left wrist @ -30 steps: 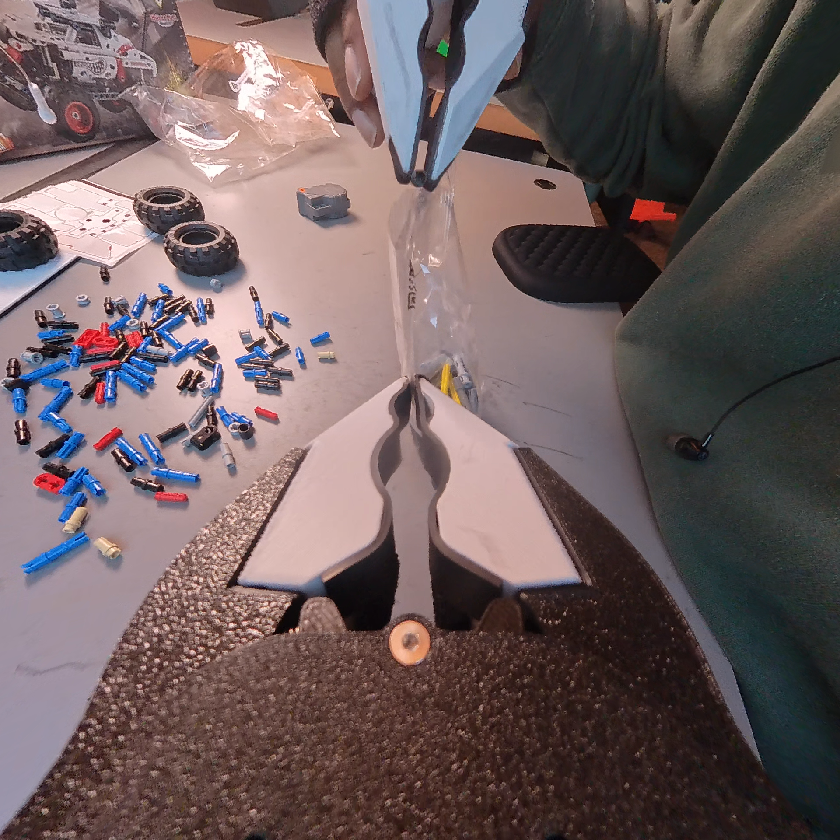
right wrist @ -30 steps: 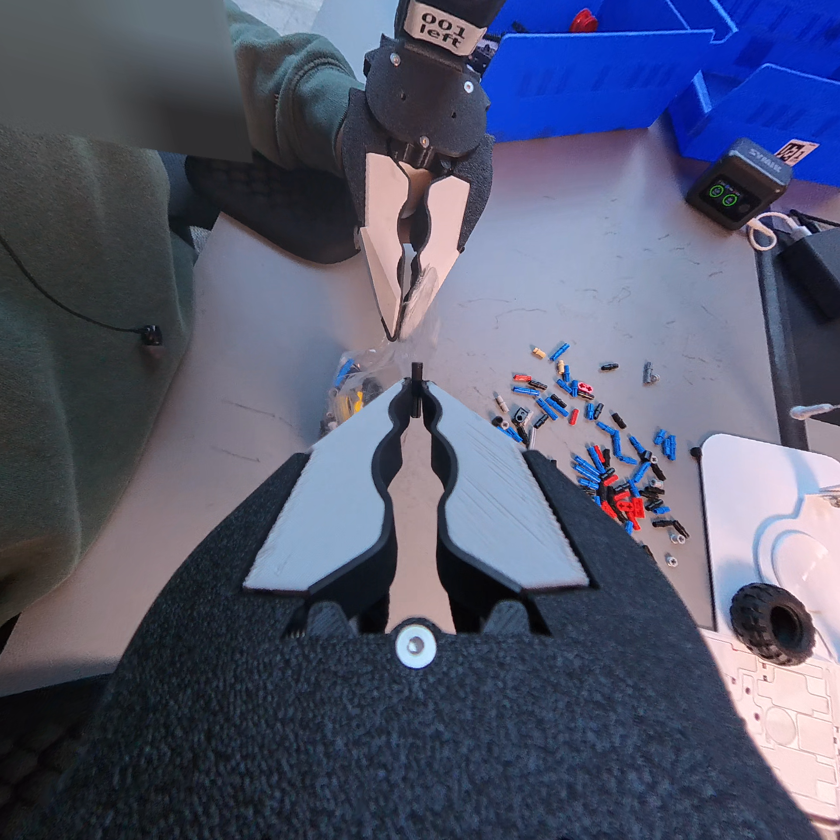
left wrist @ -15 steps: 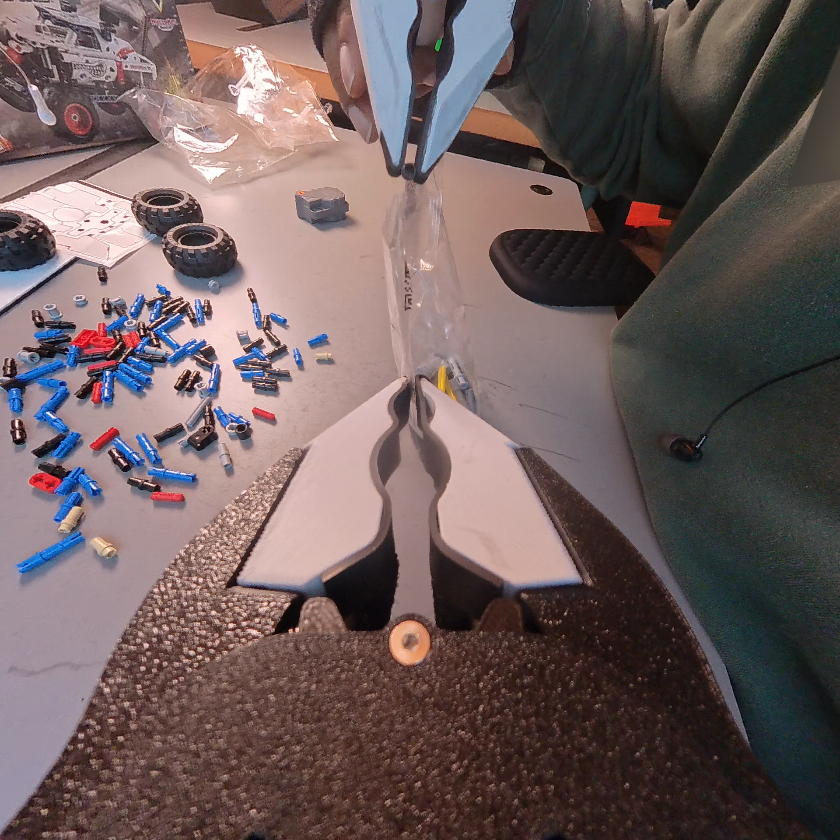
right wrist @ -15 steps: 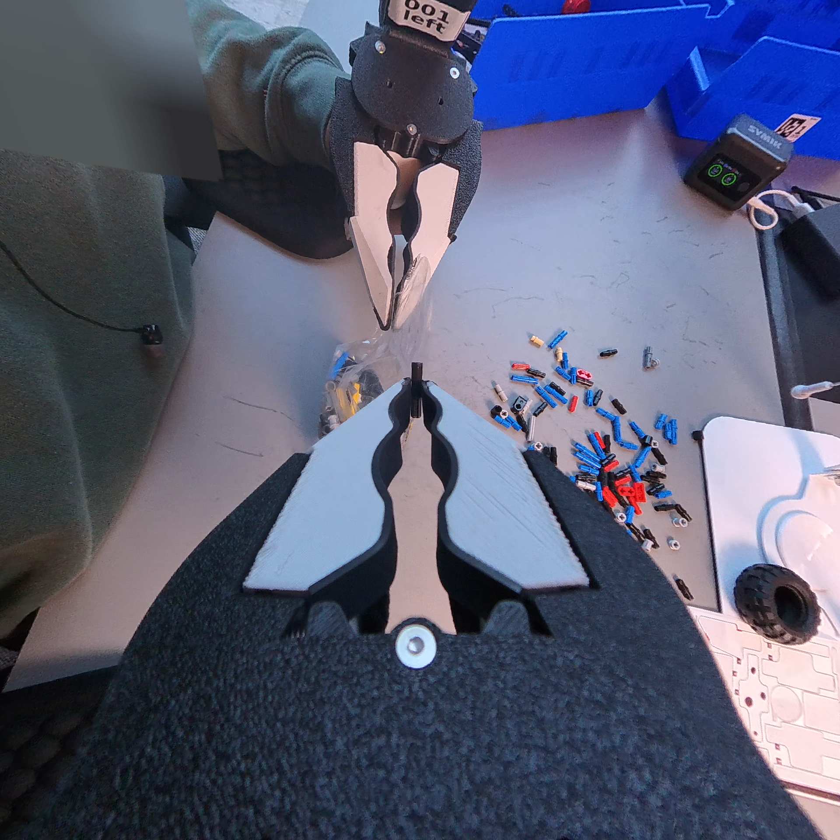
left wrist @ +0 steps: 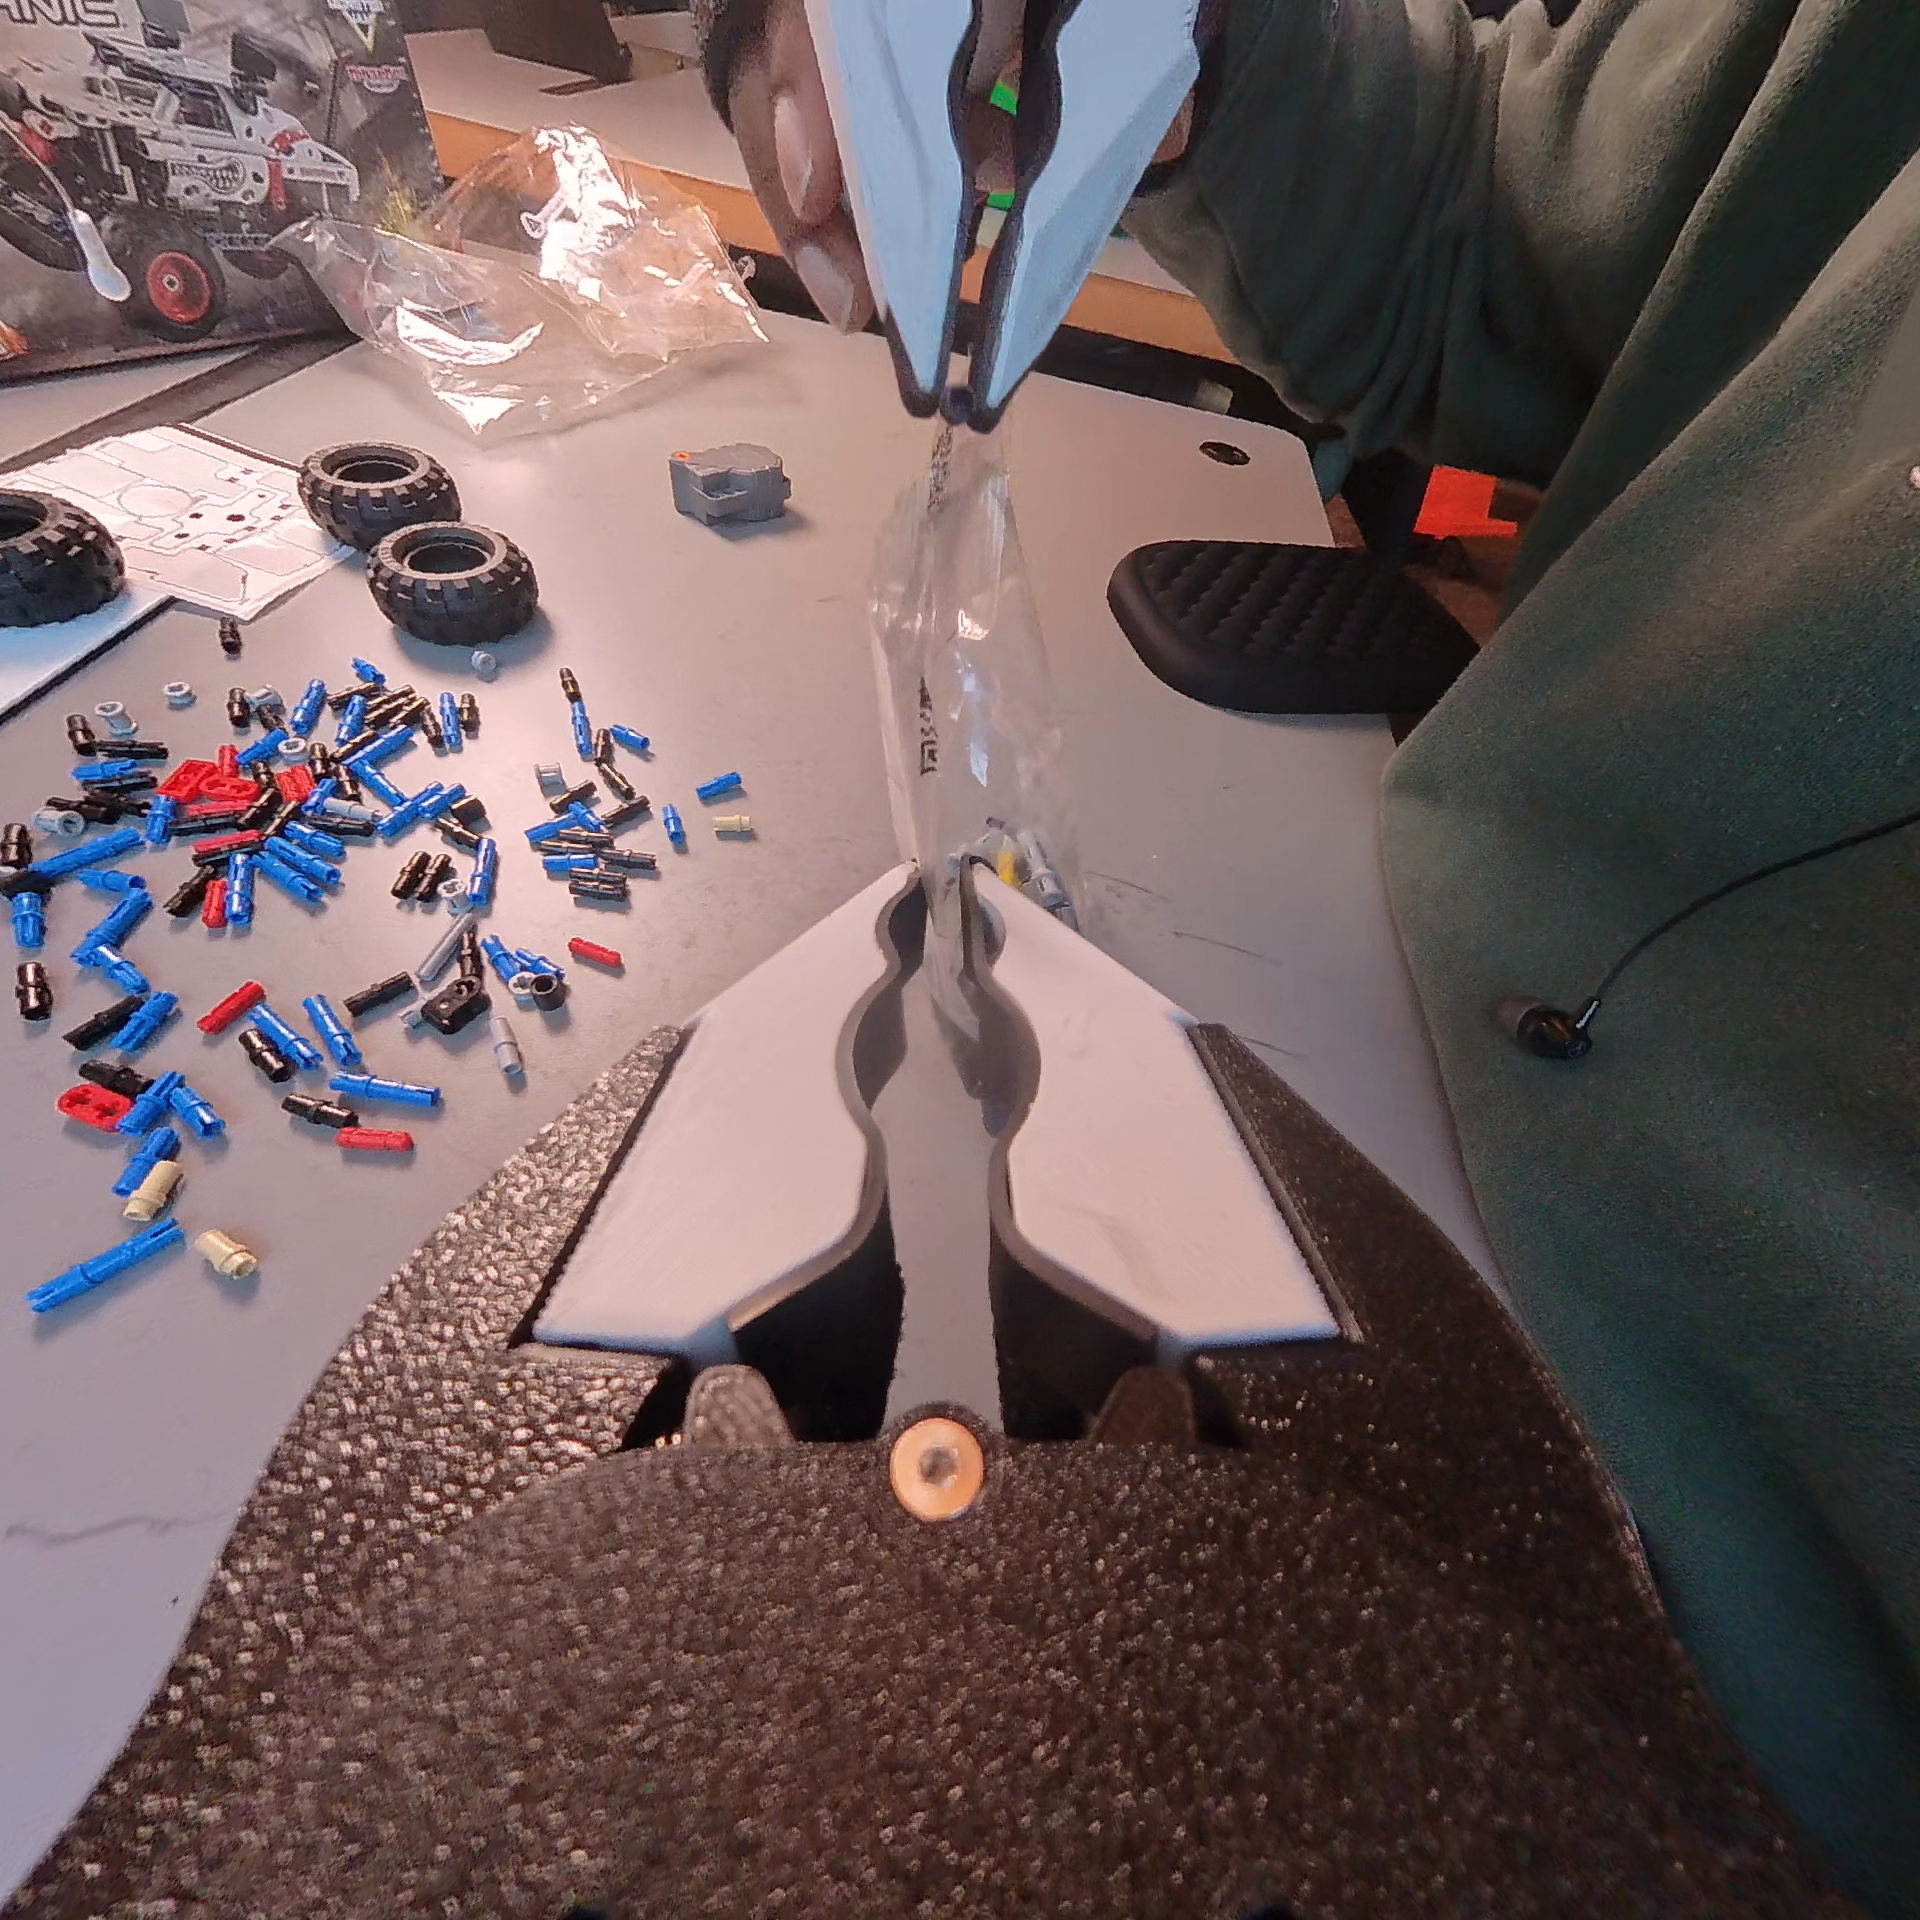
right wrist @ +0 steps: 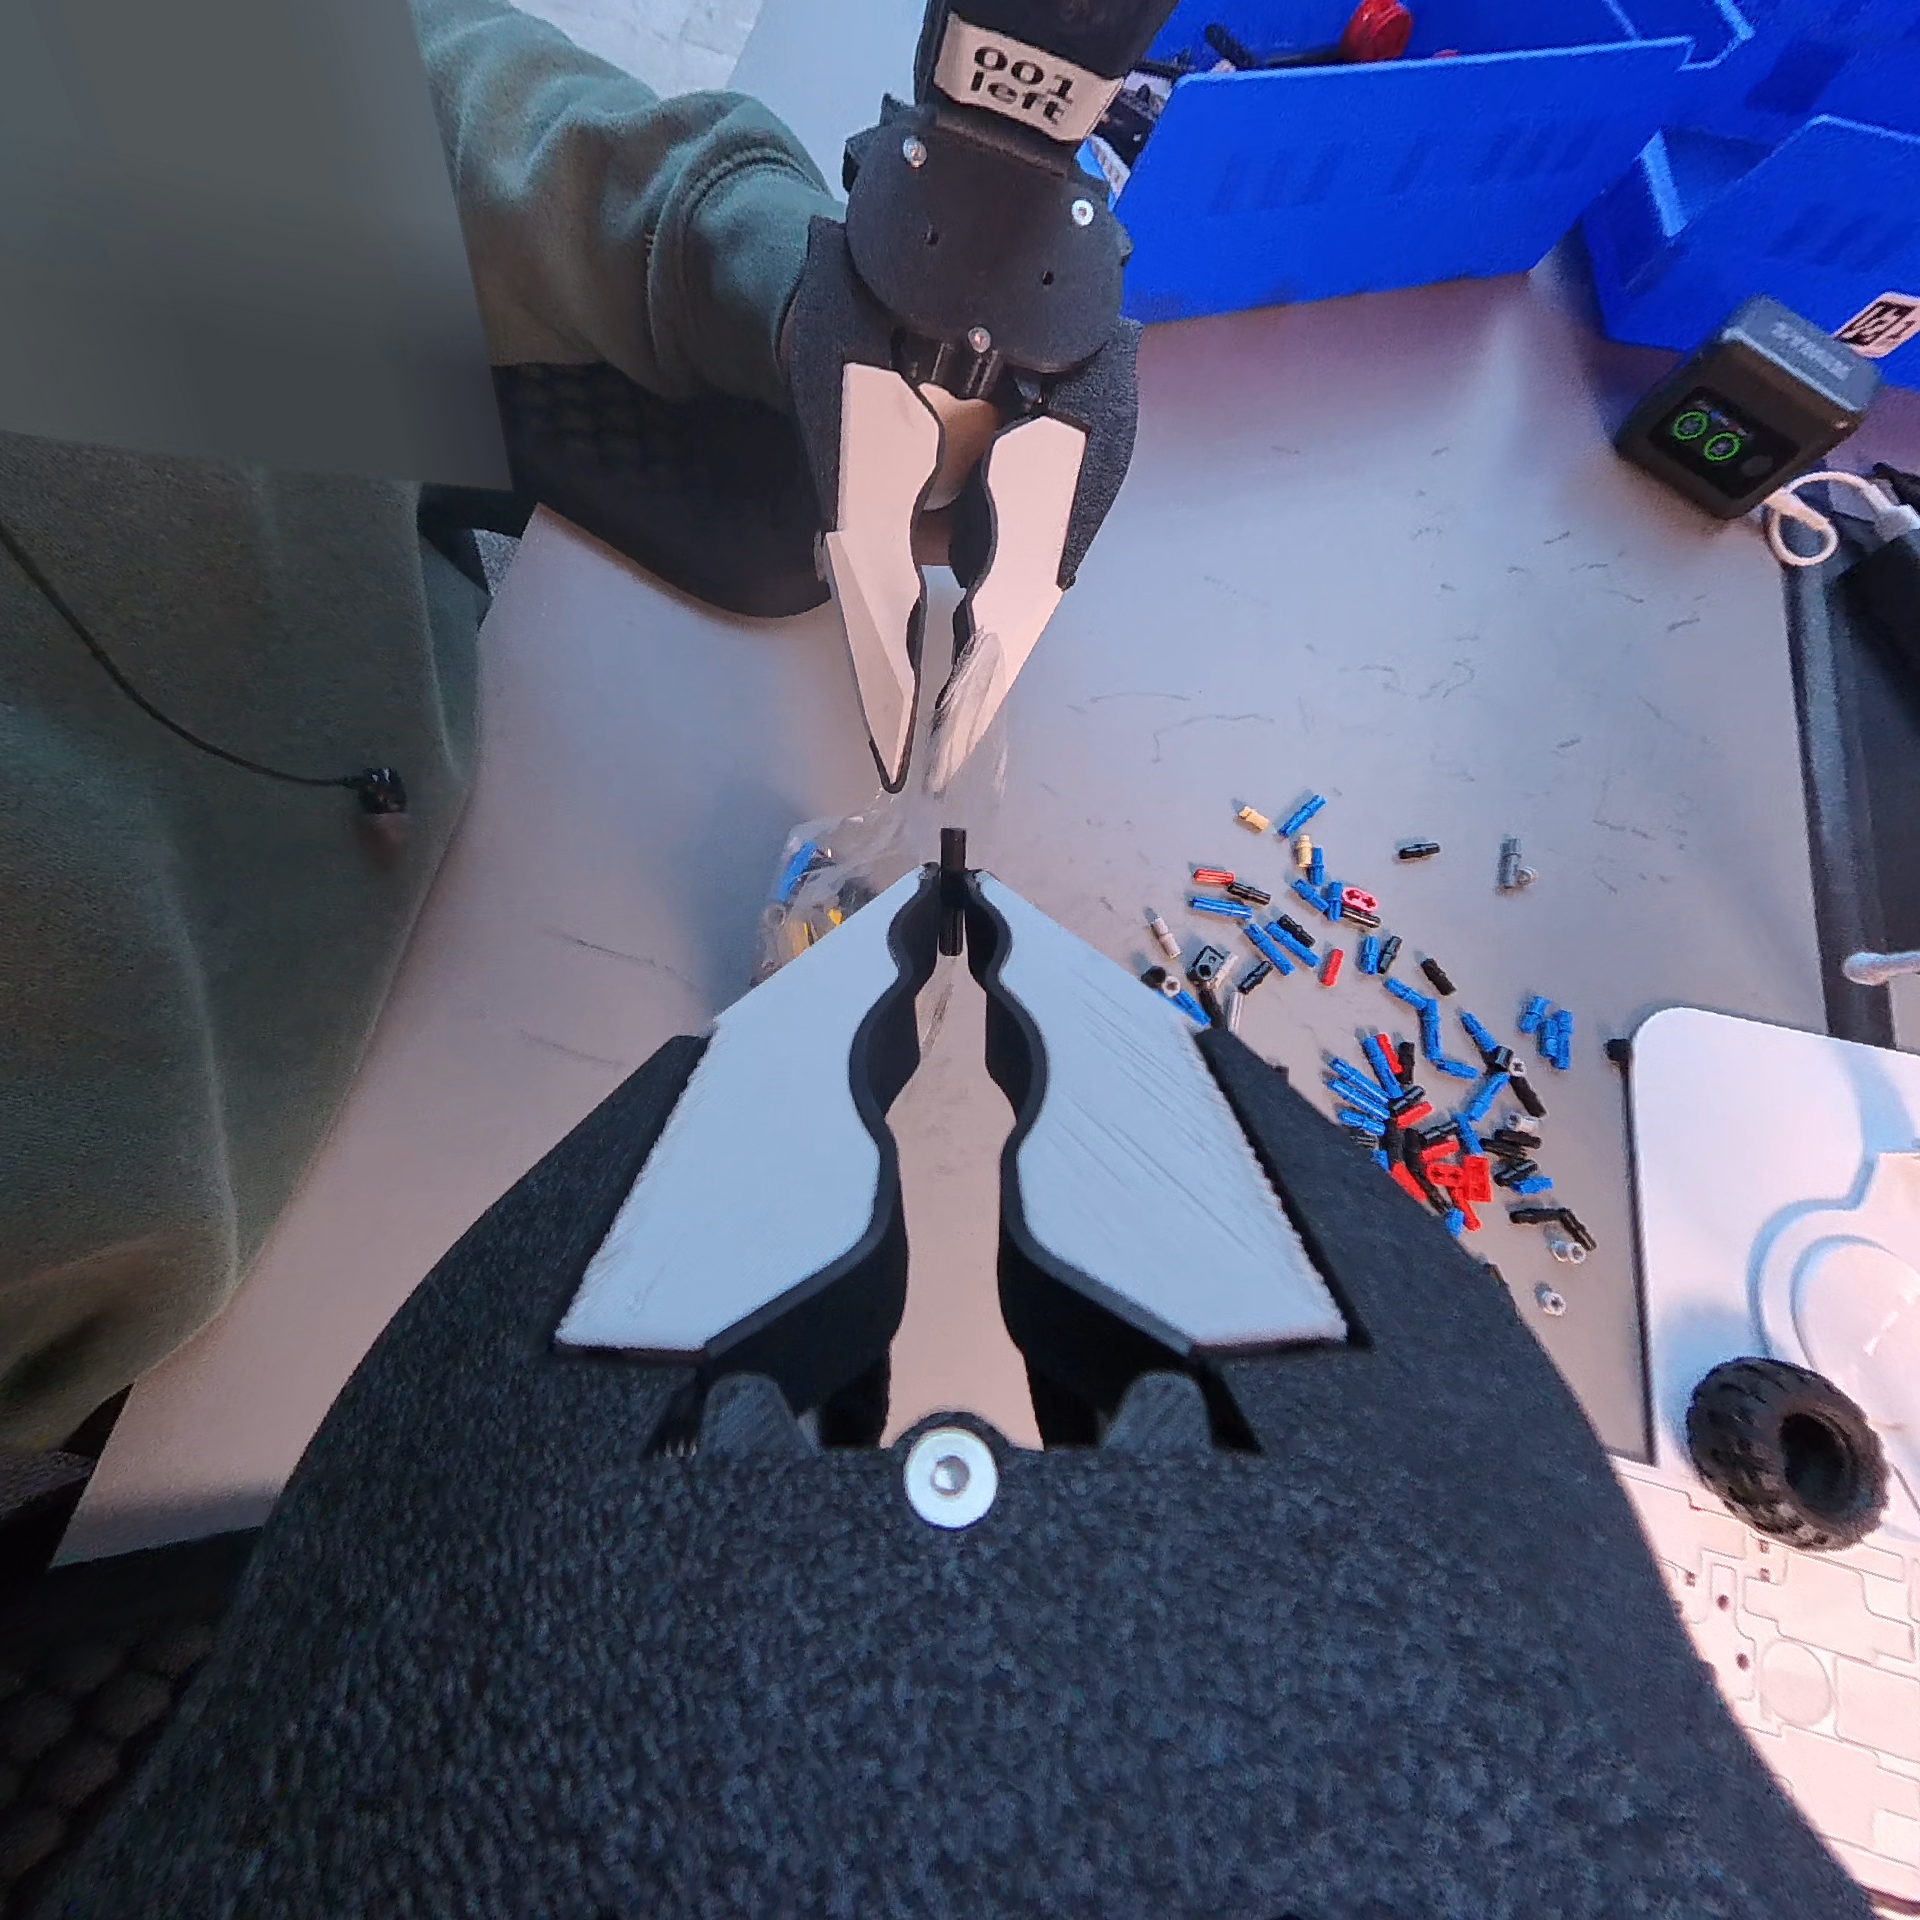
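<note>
Clear plastic bag (left wrist: 961, 665) of small pins stretched between both claws above the grey counter (left wrist: 727, 582). Left claw (left wrist: 940, 883) slightly parted, bag edge in the gap. Right claw (left wrist: 954, 400) clamped on bag top, black pin (right wrist: 950, 894) also between its tips. Loose blue, black, red pins (left wrist: 281, 862) and tires (left wrist: 452, 582) nearby.

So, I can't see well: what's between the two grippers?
A clear bag of small pieces runs from the left gripper to the right gripper, shown in the left wrist view.
</note>
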The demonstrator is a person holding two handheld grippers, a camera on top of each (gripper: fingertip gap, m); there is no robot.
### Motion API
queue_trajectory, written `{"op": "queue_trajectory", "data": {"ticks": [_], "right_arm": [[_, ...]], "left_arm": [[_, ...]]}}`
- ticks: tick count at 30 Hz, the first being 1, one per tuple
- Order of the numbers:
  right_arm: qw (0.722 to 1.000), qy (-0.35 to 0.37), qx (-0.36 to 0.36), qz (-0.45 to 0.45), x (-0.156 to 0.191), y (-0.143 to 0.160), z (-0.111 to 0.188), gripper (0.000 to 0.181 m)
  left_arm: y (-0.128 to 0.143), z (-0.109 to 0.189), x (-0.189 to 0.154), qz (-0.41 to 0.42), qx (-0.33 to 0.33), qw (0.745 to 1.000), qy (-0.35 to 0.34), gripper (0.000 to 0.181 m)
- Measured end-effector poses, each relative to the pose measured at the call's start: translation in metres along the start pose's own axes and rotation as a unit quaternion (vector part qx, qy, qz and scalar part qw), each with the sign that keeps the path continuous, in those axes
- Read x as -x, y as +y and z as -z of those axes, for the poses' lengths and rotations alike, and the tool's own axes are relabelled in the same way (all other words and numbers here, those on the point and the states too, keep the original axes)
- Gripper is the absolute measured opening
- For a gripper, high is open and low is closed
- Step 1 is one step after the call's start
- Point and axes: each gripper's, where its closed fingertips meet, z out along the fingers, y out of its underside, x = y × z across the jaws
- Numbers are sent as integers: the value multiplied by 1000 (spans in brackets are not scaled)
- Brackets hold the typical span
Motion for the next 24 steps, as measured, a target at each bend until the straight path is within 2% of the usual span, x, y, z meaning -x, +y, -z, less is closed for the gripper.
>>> {"op": "queue_trajectory", "data": {"ticks": [24], "right_arm": [[999, -14, 39, -3, -1, 0, -9, 6]], "left_arm": [[-3, 1, -6, -9, -4, 1000, 7, 9]]}}
